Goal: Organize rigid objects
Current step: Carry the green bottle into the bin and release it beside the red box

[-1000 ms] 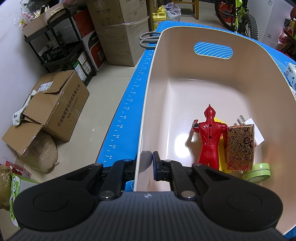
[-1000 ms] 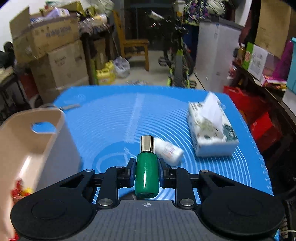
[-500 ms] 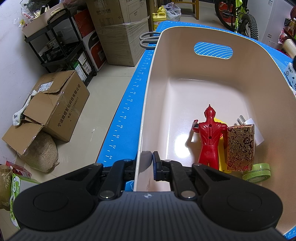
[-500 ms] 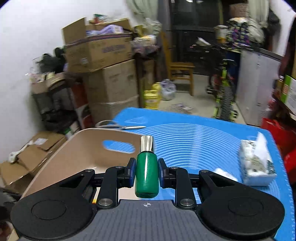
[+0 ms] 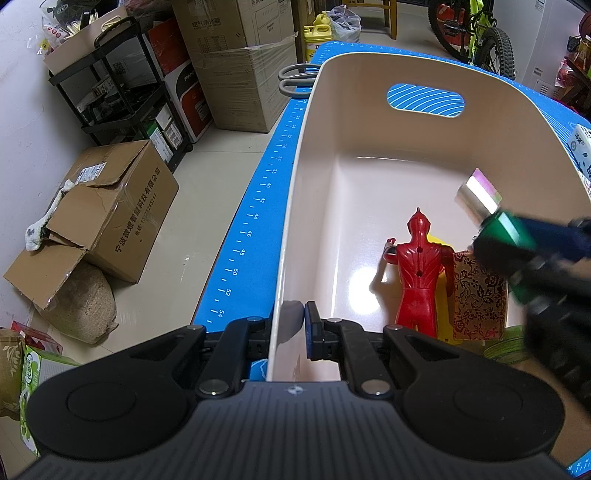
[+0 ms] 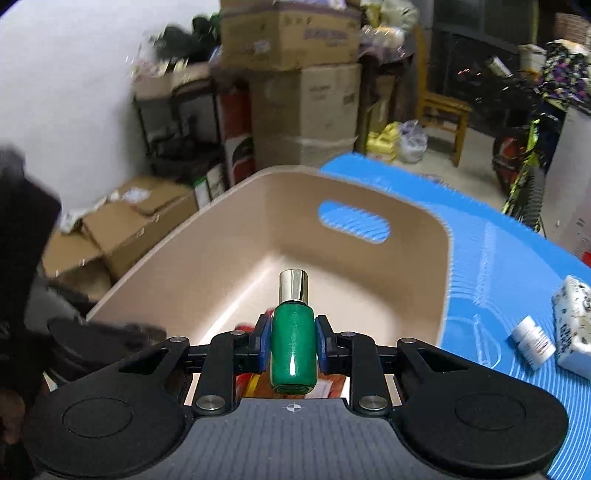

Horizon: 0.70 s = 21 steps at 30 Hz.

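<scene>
A beige bin (image 5: 369, 155) stands on the blue mat (image 5: 258, 206). My left gripper (image 5: 293, 332) is shut on the bin's near wall. Inside lie a red toy figure (image 5: 419, 273), a patterned brown box (image 5: 478, 302) and a green tape roll (image 5: 506, 347). My right gripper (image 6: 293, 343) is shut on a green bottle (image 6: 293, 350) with a silver cap, held above the bin (image 6: 258, 236). The bottle also shows blurred in the left wrist view (image 5: 502, 229), over the bin's right side.
On the mat to the right lie a small white bottle (image 6: 533, 341) and a tissue pack (image 6: 572, 325). Grey scissors (image 5: 295, 79) lie behind the bin. Cardboard boxes (image 5: 107, 210), a black shelf rack (image 5: 122, 92) and a bicycle (image 5: 476, 29) stand around the table.
My right gripper has carried the green bottle left from over the mat to above the bin. It now enters the left wrist view. My left gripper has held still on the bin wall.
</scene>
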### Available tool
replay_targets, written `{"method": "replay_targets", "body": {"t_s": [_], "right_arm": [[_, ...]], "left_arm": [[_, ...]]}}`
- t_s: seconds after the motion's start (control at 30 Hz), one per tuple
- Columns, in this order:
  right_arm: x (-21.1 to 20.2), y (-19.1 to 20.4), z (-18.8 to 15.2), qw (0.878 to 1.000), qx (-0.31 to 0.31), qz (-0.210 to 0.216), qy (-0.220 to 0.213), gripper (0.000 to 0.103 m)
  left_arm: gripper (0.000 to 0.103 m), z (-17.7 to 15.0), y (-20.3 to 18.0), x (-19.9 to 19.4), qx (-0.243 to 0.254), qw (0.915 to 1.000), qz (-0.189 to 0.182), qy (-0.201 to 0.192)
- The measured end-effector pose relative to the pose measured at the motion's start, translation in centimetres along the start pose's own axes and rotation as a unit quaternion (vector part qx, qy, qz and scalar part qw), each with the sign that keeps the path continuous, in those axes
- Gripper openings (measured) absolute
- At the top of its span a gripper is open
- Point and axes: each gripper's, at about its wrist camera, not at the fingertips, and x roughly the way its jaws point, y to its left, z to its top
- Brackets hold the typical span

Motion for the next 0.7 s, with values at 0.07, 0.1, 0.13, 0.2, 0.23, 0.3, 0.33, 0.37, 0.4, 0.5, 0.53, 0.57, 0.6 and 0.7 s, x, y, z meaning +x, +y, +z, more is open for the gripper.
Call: {"method": "replay_targets", "body": {"t_s": [0.07, 0.1, 0.13, 0.2, 0.23, 0.3, 0.33, 0.37, 0.4, 0.5, 0.53, 0.57, 0.6, 0.7], "right_arm": [[0.6, 0.3, -0.2, 1.0, -0.009, -0.002, 0.013, 0.034], [0.8, 0.6, -0.2, 1.0, -0.016, -0.005, 0.018, 0.034], [1.1, 0.8, -0.2, 1.0, -0.016, -0.004, 0.026, 0.033], [1.6, 1.0, -0.2, 0.999, -0.013, -0.001, 0.041, 0.034], [1.9, 1.2, -0.2, 0.999, -0.015, -0.002, 0.046, 0.033], [1.9, 1.4, -0.4, 0.999, -0.025, -0.003, 0.047, 0.033], [1.9, 1.5, -0.4, 0.998, -0.027, -0.002, 0.049, 0.034], [2.0, 1.6, -0.4, 0.998, -0.027, 0.001, 0.051, 0.034], [2.1, 1.7, -0.3, 0.998, -0.026, 0.002, 0.051, 0.033], [2.2, 1.3, -0.2, 0.998, -0.022, 0.005, 0.052, 0.042], [2.1, 1.0, -0.2, 0.998, -0.019, 0.008, 0.052, 0.047], [2.1, 0.9, -0.2, 0.998, -0.016, 0.01, 0.052, 0.052], [2.0, 0.8, -0.3, 0.999, -0.016, 0.009, 0.051, 0.054], [1.5, 0.2, -0.2, 0.999, -0.011, 0.006, 0.041, 0.058]], "left_arm": [[0.013, 0.0, 0.0, 0.0, 0.0, 1.0, 0.001, 0.0], [0.013, 0.0, 0.1, 0.0, 0.0, 1.0, 0.001, 0.0], [0.013, 0.1, 0.1, 0.1, 0.0, 1.0, 0.001, 0.0], [0.013, 0.0, 0.1, 0.1, 0.001, 1.0, 0.001, 0.0], [0.013, 0.0, 0.0, 0.1, 0.001, 1.0, 0.001, 0.0], [0.013, 0.0, 0.0, 0.1, 0.001, 1.0, 0.001, 0.0], [0.013, 0.0, 0.1, 0.1, 0.001, 1.0, 0.0, 0.0], [0.013, 0.0, 0.0, 0.1, 0.0, 1.0, 0.001, 0.0], [0.013, 0.0, 0.0, 0.1, 0.0, 1.0, 0.001, 0.0], [0.013, 0.0, 0.0, 0.1, 0.001, 1.0, 0.001, 0.0], [0.013, 0.0, 0.0, 0.1, 0.001, 1.0, 0.001, 0.0], [0.013, 0.0, 0.0, 0.1, 0.0, 1.0, 0.001, 0.0], [0.013, 0.0, 0.0, 0.1, 0.0, 1.0, 0.001, 0.0], [0.013, 0.1, -0.1, 0.2, 0.0, 1.0, 0.001, 0.0]]}}
